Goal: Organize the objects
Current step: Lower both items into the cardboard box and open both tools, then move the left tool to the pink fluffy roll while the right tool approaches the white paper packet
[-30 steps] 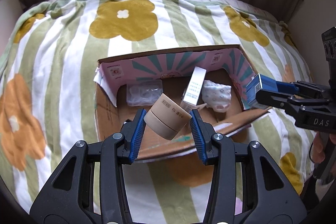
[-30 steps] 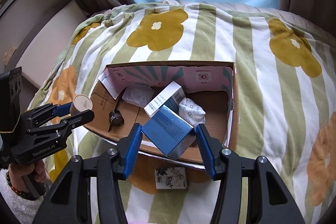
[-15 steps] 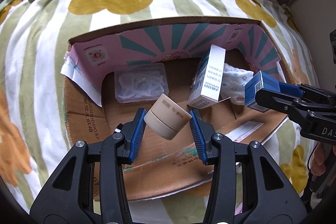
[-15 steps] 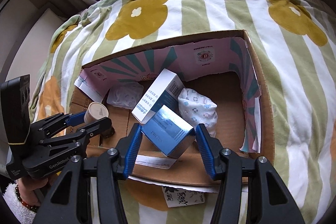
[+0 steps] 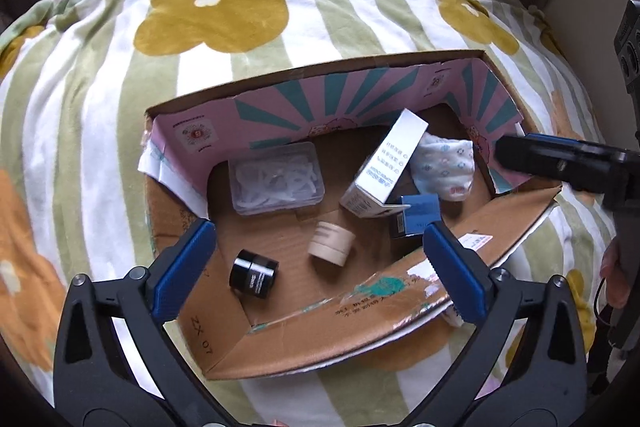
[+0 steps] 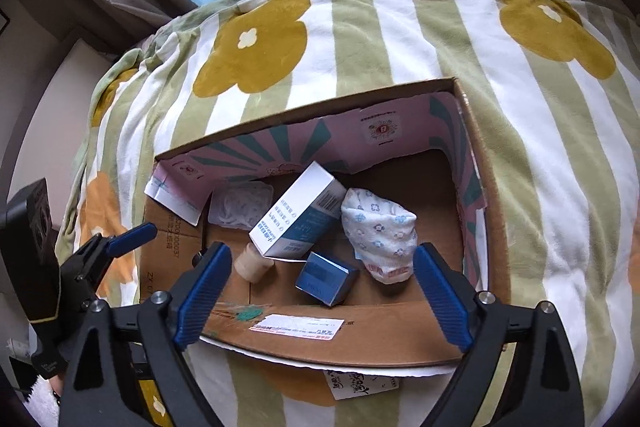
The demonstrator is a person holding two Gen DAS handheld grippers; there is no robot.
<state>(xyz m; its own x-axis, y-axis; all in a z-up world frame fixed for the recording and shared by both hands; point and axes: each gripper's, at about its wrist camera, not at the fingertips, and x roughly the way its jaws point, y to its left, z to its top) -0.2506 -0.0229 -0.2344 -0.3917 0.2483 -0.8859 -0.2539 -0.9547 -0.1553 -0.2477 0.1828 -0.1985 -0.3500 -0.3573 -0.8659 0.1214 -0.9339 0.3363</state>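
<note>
An open cardboard box (image 5: 360,331) with a pink lining lies on the blanket. My left gripper (image 5: 319,231) hovers over it, jaws opening wide, with nothing pressed between the pads. The beige jar (image 5: 332,243) lies on its side on the box floor below. My right gripper (image 6: 323,251) is likewise opening, and the blue box (image 6: 326,277) rests loose on the box floor beneath it. Inside the box there are also a black jar (image 5: 253,273), a white and blue carton (image 5: 386,167), a clear plastic case (image 5: 276,179) and a floral cloth bundle (image 5: 444,169).
A green and white striped blanket with yellow flowers (image 5: 100,107) covers the bed. A small patterned packet (image 6: 360,387) sticks out from under the box's front edge. Each gripper shows at the side of the other's view, the right one (image 5: 560,163) over the box's right wall.
Both grippers have opened. The beige jar left the left gripper and the blue box left the right one; both now lie inside the cardboard box. Both hands came lower.
</note>
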